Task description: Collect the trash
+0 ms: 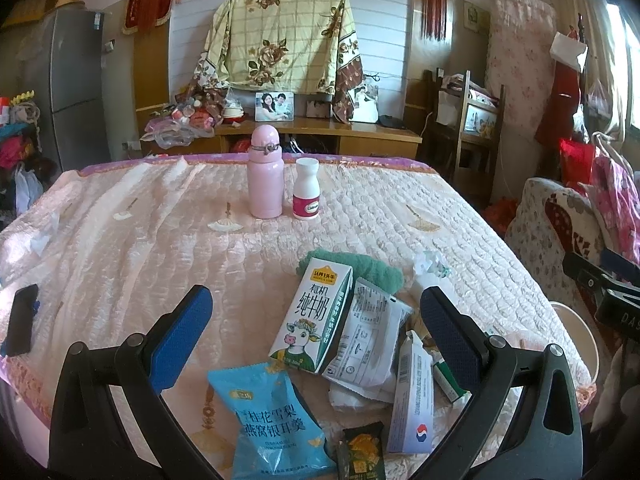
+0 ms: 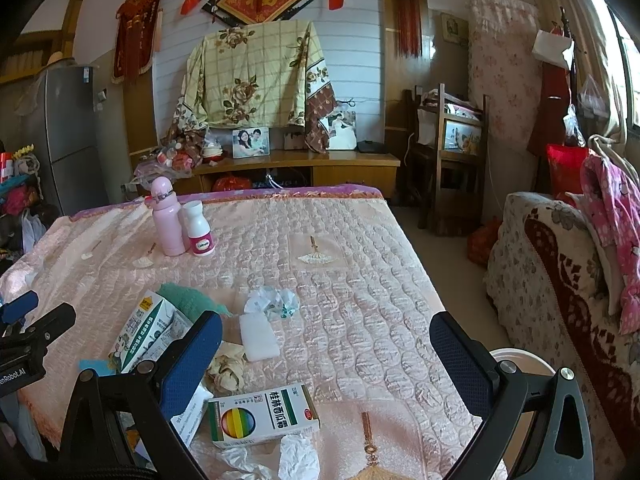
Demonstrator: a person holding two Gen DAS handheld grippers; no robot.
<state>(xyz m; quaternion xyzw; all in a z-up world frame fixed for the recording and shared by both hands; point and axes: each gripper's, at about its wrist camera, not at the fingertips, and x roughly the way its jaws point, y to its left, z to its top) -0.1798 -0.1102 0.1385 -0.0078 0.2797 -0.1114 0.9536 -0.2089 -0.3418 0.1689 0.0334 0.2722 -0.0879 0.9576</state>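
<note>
Trash lies on the near part of a pink quilted table: a milk carton, a blue snack bag, a white printed pouch, a white-blue box, a dark wrapper. My left gripper is open and empty, hovering over the carton. In the right wrist view I see a green-white medicine box, crumpled tissues, a white pad, a crumpled wrapper and the carton. My right gripper is open and empty above them.
A pink bottle and a white pill bottle stand further back. A green cloth lies behind the carton. A black phone lies at the left edge. A white bin stands beside the table at right, near a sofa.
</note>
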